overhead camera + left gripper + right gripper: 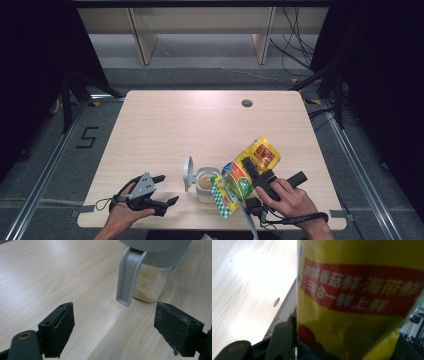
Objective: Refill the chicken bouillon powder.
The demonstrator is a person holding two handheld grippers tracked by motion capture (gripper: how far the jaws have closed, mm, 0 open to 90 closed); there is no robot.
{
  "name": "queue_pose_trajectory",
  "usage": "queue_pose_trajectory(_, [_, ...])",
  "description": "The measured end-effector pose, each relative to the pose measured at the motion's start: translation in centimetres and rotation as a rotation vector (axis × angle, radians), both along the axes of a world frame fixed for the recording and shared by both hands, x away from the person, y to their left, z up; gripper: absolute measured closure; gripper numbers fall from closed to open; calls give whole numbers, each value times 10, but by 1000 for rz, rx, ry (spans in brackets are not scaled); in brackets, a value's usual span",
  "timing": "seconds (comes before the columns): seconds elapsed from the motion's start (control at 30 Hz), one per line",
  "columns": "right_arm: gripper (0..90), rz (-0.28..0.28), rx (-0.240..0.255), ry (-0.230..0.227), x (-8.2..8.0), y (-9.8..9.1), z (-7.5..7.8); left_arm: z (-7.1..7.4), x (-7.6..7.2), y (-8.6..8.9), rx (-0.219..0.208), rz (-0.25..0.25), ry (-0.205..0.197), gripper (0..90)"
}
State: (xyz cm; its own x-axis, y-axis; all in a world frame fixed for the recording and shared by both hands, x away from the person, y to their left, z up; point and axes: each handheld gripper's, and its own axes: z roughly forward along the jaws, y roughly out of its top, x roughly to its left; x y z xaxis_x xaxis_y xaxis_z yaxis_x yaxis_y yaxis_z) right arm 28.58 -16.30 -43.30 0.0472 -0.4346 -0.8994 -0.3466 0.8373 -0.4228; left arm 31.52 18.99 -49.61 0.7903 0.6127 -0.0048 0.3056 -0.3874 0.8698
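A yellow and green seasoning pouch [261, 152] hangs tilted over a clear jar [205, 186] near the table's front edge, its lower end at the jar's mouth. My right gripper [251, 168] is shut on the pouch's middle. In the right gripper view the pouch [362, 290] sits between the jaws of my right gripper [344, 346], its red label close up. The jar's grey flip lid [188, 172] stands open to the left. My left gripper [167, 189] rests open left of the jar. In the left gripper view the left gripper [115, 332] faces the jar [150, 286], which holds pale granules, and the lid's grey tab [128, 277].
The wooden table [200, 125] has a round cable hole [247, 103] at the far right. Shelving legs and cables stand on the floor beyond the far edge. Both forearms come in over the front edge.
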Motion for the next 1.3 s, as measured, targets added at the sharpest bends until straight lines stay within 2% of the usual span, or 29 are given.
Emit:
queue_pose_trajectory(0.1, [560, 13, 18, 1, 2, -1, -1, 0, 0, 0, 3, 1, 0, 163])
queue_pose_trajectory(0.13, [561, 3, 8, 13, 2, -2, -1, 0, -1, 0, 6, 1, 0, 163])
queue_pose_trajectory(0.2, [561, -2, 8, 8, 1, -1, 0, 1, 2, 2, 27, -18, -26, 163])
queue_pose_trajectory(0.3, [563, -3, 6, 6, 1, -2, 0, 1, 2, 2, 26, -16, -25, 163])
queue_pose_trajectory(0.37, [563, 0, 2, 0, 1, -2, 1, 0, 0, 1, 12, -7, -8, 163])
queue_pose_trajectory(0.4, [564, -1, 0, -1, 1, -1, 1, 1, 2, 2, 28, -17, -26, 163])
queue_pose_trajectory(0.5, [564, 6, -13, -13, 0, -1, 1, 1, 2, 1, 17, -16, -25, 163])
queue_pose_trajectory(0.53, [564, 7, -15, -15, 0, -1, 1, 1, 2, 2, 28, -16, -26, 163])
queue_pose_trajectory(0.57, [564, 15, -39, -23, 1, 0, 3, 0, 0, 1, 9, 4, -2, 163])
queue_pose_trajectory(0.6, [564, 15, -39, -23, 1, 0, 3, 0, 0, 1, 9, 4, -2, 163])
queue_pose_trajectory(0.67, [564, -13, 30, 5, -1, -2, -2, 1, 1, 2, 18, -8, -16, 163])
queue_pose_trajectory(0.73, [564, -2, 0, 2, 0, 0, 0, 1, 2, 2, 23, -16, -26, 163])
queue_pose_trajectory(0.77, [564, -5, 13, 3, 0, -1, -1, 1, 2, 2, 25, -15, -26, 163])
queue_pose_trajectory(0.8, [564, 12, -29, -9, 1, 0, 2, 1, 2, 2, 25, -15, -26, 163])
queue_pose_trajectory(0.87, [564, 6, 0, -7, 0, -1, 1, 1, 2, 2, 27, -16, -25, 163])
queue_pose_trajectory(1.0, [564, 1, -13, -17, 0, -2, 3, 1, 2, 2, 21, -17, -25, 163])
queue_pose_trajectory(1.03, [565, -3, -3, -14, 0, -3, 2, 1, 2, 1, 21, -17, -24, 163])
queue_pose_trajectory(1.07, [565, -12, 23, -6, 0, -4, 0, 0, 1, 1, 14, -1, -5, 163])
queue_pose_trajectory(1.1, [565, -12, 23, -6, 0, -4, 0, 0, 1, 1, 14, -1, -5, 163])
queue_pose_trajectory(1.13, [565, 4, -4, -8, -1, -1, 1, 0, 0, 1, 7, -3, -6, 163])
queue_pose_trajectory(1.17, [565, 9, -7, -8, -1, -1, 1, 1, 2, 2, 27, -16, -26, 163])
queue_pose_trajectory(1.23, [565, 3, -4, -16, -1, -1, 2, 1, 1, 1, 11, -3, -14, 163])
queue_pose_trajectory(1.27, [565, -1, -3, -15, 0, -1, 2, 1, 1, 2, 14, -9, -17, 163])
queue_pose_trajectory(1.3, [566, 8, -22, -22, 0, -2, 4, 1, 2, 2, 27, -18, -27, 163])
